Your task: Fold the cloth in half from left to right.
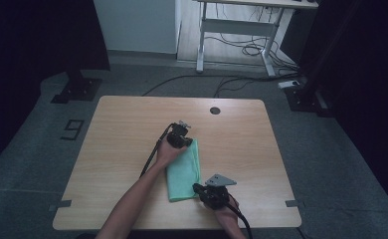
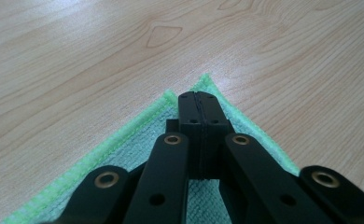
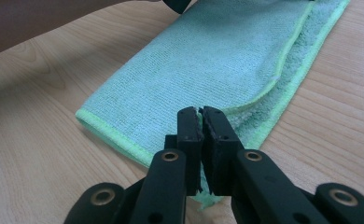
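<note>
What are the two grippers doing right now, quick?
Left gripper: shut, at the far corner of the green cloth; whether it pinches the cloth cannot be told.
Right gripper: shut on the cloth's near corner.

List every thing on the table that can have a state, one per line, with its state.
green microfibre cloth: folded into a long strip, lying flat on the table.
left gripper: jaws shut at the cloth's far corner; whether they pinch it is unclear.
right gripper: jaws shut on the cloth's near corner.
table: bare light wood around the cloth.

Green cloth (image 1: 184, 169), folded, flat on table
</note>
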A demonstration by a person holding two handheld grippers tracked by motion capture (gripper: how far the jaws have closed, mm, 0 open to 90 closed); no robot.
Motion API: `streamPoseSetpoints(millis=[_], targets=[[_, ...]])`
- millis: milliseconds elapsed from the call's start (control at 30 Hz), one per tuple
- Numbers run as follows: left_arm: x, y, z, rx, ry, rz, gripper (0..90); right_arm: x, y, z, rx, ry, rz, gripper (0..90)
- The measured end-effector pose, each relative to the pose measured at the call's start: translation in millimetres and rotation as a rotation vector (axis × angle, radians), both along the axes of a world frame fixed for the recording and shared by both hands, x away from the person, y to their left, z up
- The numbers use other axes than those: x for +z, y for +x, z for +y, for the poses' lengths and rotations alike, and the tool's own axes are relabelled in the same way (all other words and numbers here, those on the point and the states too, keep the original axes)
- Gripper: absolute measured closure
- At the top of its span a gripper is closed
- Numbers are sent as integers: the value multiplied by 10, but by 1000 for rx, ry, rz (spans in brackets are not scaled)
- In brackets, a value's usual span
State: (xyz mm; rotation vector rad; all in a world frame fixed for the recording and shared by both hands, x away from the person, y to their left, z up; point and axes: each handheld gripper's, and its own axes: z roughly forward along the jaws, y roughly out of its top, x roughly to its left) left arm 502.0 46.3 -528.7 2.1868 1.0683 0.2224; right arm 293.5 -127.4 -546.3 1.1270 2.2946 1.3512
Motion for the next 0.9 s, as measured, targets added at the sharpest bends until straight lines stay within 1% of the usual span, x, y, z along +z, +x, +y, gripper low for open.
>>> streamPoseSetpoints(millis=[33,100,133,167,200,233,300,333,400,433,467,633,800,900], targets=[[7,-2,4,2,-6,-3,900,1,0,-2,0,0,-1,852],[30,-14,11,24,-27,-15,899,2,2,-9,-2,1,-2,852],[44,-13,15,29,-27,-29,866,1,2,-12,-2,2,-1,852],[52,-10,11,33,-33,-31,786,1,2,-13,-3,3,0,852],[55,-4,2,38,-30,-31,700,0,2,-12,-3,2,0,852],[52,-3,-9,37,-24,-32,646,0,2,-11,-2,1,0,852],[30,-1,-43,41,0,-31,575,1,0,-8,-1,0,0,852],[13,-1,-56,43,15,-32,557,2,-1,-8,0,1,0,852],[-16,3,-59,43,24,-21,566,3,-2,-8,1,0,-2,852],[-27,1,-55,46,27,-26,581,3,-3,-8,1,0,-2,852],[-35,-3,-47,53,31,-25,610,4,-3,-9,1,-1,-3,852],[-64,-16,5,65,18,-30,756,7,-4,-14,-2,0,-4,852],[-24,-45,29,50,1,-45,846,8,-4,-11,-3,-2,-6,852],[29,-69,18,35,-9,-58,867,11,-10,-8,-2,0,-6,852]])
